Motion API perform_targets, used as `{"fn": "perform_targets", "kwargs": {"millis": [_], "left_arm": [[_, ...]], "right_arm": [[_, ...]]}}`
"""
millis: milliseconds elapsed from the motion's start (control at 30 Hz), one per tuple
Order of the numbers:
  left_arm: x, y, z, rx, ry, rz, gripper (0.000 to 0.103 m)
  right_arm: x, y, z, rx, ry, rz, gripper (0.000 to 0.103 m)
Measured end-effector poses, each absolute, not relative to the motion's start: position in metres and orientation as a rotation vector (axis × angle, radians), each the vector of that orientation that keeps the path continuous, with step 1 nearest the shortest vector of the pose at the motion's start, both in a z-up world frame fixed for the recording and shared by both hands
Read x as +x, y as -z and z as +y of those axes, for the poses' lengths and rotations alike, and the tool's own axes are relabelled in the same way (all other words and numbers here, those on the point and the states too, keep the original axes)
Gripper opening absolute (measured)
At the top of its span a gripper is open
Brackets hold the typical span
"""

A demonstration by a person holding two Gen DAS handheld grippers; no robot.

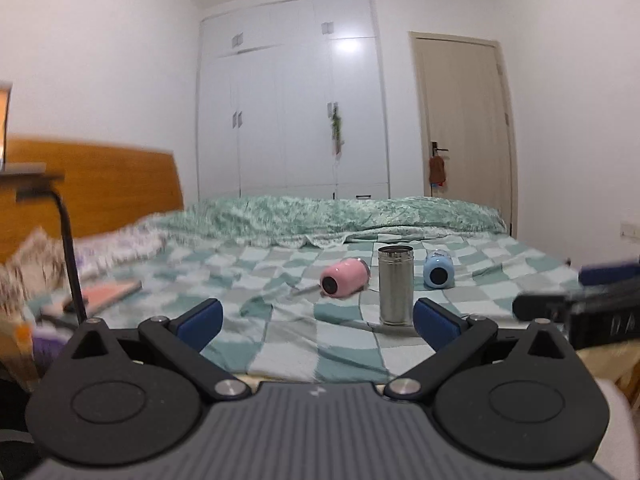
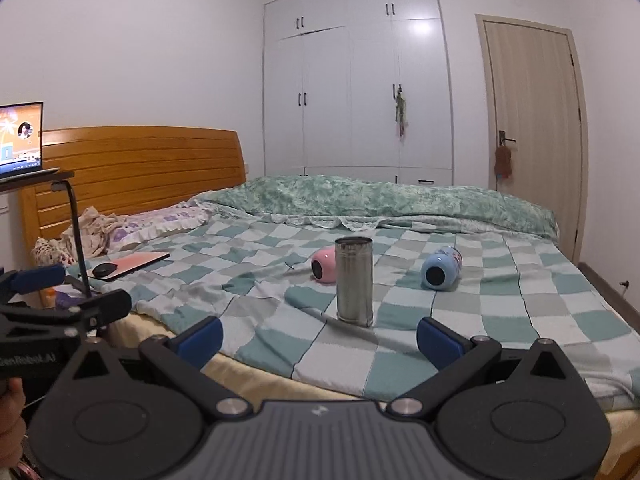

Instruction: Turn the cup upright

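Bedroom; white wardrobe (image 2: 358, 80) on the back wall, beige door (image 2: 534, 128) to its right, wooden headboard (image 2: 136, 168) at left; bed covered by a green-and-white checked blanket (image 2: 500, 292) with a rumpled green duvet (image 2: 380, 200) along the far side.

Three cups on the blanket, all well ahead of both grippers; steel cup (image 2: 354, 281) stands upright, open mouth up, nearest the cameras; pink cup (image 2: 325, 265) lies on its side just behind and left of it, dark base toward the cameras, partly hidden by the steel one in the right wrist view; blue cup (image 2: 441, 268) lies on its side to the right, apart from the other two, dark base also facing the cameras.

Left gripper (image 1: 318, 320): jaws spread wide, nothing between the blue pads; steel cup sits just off its right pad in the left wrist view, not touching as far as I can tell; left part of that view is motion-blurred.

Right gripper (image 2: 320, 338): jaws spread wide, empty; steel cup roughly centred beyond the gap, clear of both pads.

Each gripper shows at the edge of the other's view.

Far left: laptop (image 2: 20, 140) with lit screen on a black stand (image 2: 76, 232); closed pink notebook (image 2: 138, 261) with a black mouse (image 2: 105, 269) on it; pillows (image 2: 160, 224) near the headboard.
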State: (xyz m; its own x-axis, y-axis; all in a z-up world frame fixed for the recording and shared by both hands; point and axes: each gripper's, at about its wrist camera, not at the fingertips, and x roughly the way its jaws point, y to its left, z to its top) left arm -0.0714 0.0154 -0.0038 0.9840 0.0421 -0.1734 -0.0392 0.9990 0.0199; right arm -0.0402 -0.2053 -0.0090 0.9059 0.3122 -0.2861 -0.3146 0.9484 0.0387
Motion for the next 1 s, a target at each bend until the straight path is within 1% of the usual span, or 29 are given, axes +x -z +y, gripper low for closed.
{"fn": "perform_targets", "kwargs": {"millis": [67, 367, 1000], "left_arm": [[-0.071, 0.005, 0.016, -0.030, -0.021, 0.199, 0.103], [-0.073, 0.006, 0.003, 0.009, -0.006, 0.172, 0.103], [-0.072, 0.007, 0.004, -0.001, -0.010, 0.177, 0.103]], "right_arm": [[-0.045, 0.014, -0.204, -0.028, -0.309, 0.293, 0.103], [-0.056, 0.014, -0.213, 0.008, -0.301, 0.248, 0.103], [-0.054, 0.015, -0.211, 0.000, -0.302, 0.256, 0.103]]}}
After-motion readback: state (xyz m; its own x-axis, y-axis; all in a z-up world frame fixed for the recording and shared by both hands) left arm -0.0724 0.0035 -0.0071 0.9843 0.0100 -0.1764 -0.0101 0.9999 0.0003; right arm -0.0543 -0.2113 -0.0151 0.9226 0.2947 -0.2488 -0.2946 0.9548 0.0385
